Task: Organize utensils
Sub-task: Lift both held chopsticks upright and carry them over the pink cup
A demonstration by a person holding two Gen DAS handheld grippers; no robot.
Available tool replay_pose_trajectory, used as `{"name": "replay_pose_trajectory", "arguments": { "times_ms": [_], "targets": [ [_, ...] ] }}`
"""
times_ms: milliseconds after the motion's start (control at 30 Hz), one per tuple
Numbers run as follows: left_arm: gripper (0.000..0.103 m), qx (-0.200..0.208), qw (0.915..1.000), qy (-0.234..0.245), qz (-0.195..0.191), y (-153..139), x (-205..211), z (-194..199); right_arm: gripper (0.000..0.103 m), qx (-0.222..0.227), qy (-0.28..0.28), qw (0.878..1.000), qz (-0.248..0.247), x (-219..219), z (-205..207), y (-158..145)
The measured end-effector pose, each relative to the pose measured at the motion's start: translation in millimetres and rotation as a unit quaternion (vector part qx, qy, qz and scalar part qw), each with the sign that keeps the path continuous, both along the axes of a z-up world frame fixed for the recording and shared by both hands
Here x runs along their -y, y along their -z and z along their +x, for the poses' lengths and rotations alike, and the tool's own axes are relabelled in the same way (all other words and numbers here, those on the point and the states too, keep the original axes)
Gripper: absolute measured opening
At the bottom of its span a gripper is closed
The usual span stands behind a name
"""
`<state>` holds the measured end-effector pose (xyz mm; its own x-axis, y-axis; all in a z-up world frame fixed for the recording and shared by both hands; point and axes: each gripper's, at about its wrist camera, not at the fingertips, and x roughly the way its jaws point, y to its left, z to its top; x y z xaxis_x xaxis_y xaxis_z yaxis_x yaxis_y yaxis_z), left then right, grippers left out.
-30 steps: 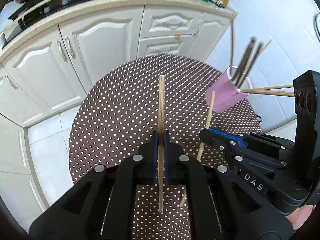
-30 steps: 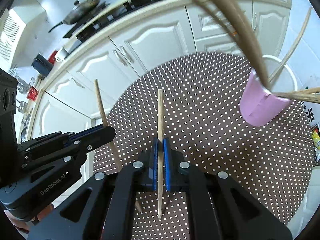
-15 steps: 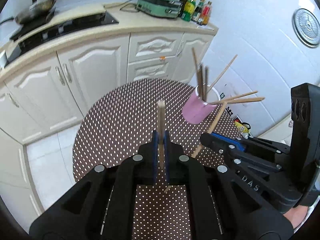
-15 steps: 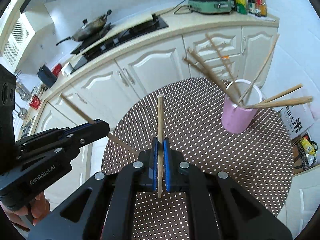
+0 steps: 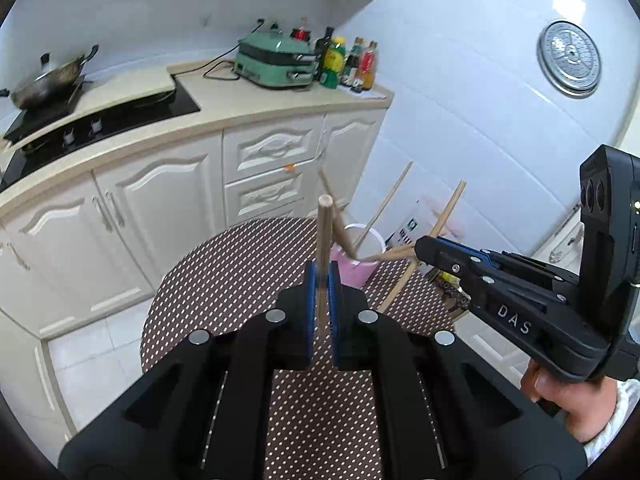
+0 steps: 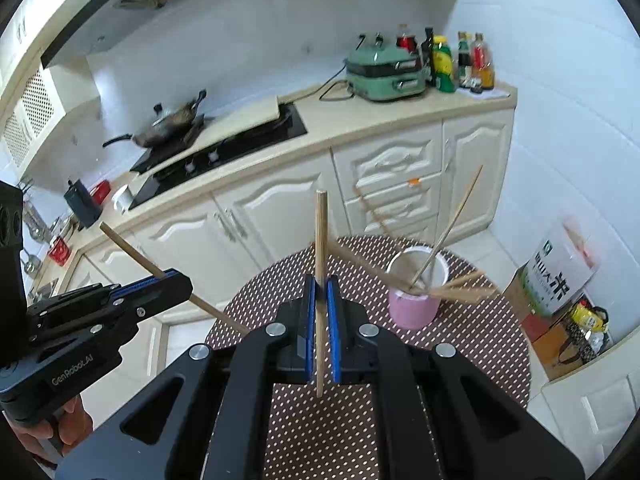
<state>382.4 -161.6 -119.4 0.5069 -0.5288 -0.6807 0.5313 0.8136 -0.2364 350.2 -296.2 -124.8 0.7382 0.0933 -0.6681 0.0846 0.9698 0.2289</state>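
Note:
My left gripper (image 5: 321,280) is shut on a wooden chopstick (image 5: 324,240) that stands upright between its blue pads. My right gripper (image 6: 321,292) is shut on another wooden chopstick (image 6: 320,248), also upright. Each gripper shows in the other's view, the right one (image 5: 424,246) and the left one (image 6: 182,282), both held high above the round dotted table (image 6: 460,340). A pink cup (image 6: 414,304) with several chopsticks leaning out of it stands on the far right part of the table; it also shows in the left wrist view (image 5: 356,264), just ahead of my left gripper.
White kitchen cabinets (image 6: 280,208) with a stove (image 6: 224,148), a wok (image 6: 172,120), a green appliance (image 6: 384,76) and bottles run behind the table. A bag and boxes (image 6: 560,280) stand on the floor at the right.
Both grippers have risen and tilted up, so the table and cup look farther away and lower. Each still holds its chopstick.

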Motion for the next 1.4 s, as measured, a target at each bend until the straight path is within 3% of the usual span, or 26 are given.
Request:
{"name": "replay_pose_trajectory", "arguments": {
  "times_ms": [300,700,1133,1400],
  "targets": [
    [0.006,0.006,0.9993,0.027,-0.027,-13.8,27.2,17.6,0.005,0.035,0.037,0.999,-0.009,37.8,5.6,-26.7],
    [0.006,0.006,0.9974,0.026,-0.066,-19.0,64.8,62.2,0.005,0.054,0.075,0.996,-0.019,80.8,26.1,-33.9],
    [0.006,-0.017,0.9985,0.035,-0.039,14.9,108.4,99.4,0.005,0.056,0.097,0.994,-0.021,115.6,53.4,-19.7],
    [0.006,-0.046,0.9977,0.047,-0.018,43.4,125.2,111.1,0.005,0.022,0.096,0.995,-0.024,125.8,66.9,5.2]
  ]
}}
